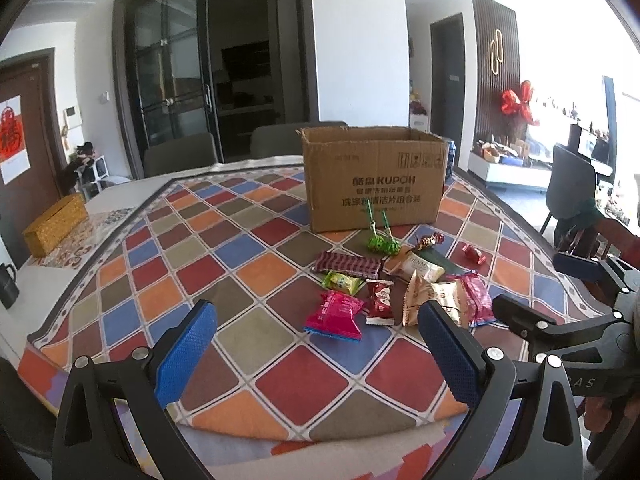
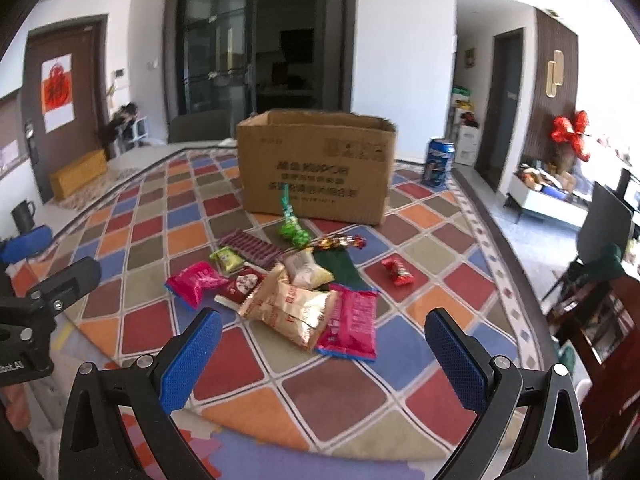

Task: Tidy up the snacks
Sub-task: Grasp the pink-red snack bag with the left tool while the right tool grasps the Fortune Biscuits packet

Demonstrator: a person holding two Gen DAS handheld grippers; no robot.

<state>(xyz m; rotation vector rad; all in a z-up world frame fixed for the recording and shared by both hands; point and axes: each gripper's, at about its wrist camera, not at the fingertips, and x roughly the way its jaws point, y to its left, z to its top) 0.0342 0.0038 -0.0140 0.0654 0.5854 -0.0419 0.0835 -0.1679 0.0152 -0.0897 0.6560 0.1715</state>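
An open cardboard box (image 1: 374, 178) (image 2: 316, 168) stands at the far side of the checked tablecloth. In front of it lies a heap of wrapped snacks: a pink packet (image 1: 336, 316) (image 2: 194, 282), a second pink packet (image 2: 352, 322), a beige packet (image 2: 290, 310), a brown striped bar (image 1: 347, 266), green lollipops (image 1: 382, 242) (image 2: 294, 232) and a red candy (image 1: 474, 254) (image 2: 396, 271). My left gripper (image 1: 316, 344) hovers open just short of the heap. My right gripper (image 2: 324, 350) is open too, near the beige and pink packets. Neither holds anything.
A blue can (image 2: 438, 162) stands right of the box. A gold box (image 1: 54, 224) and a dark mug (image 1: 7, 284) sit at the table's left. Chairs stand behind the table and at the right. The tablecloth (image 1: 240, 240) near me is bare.
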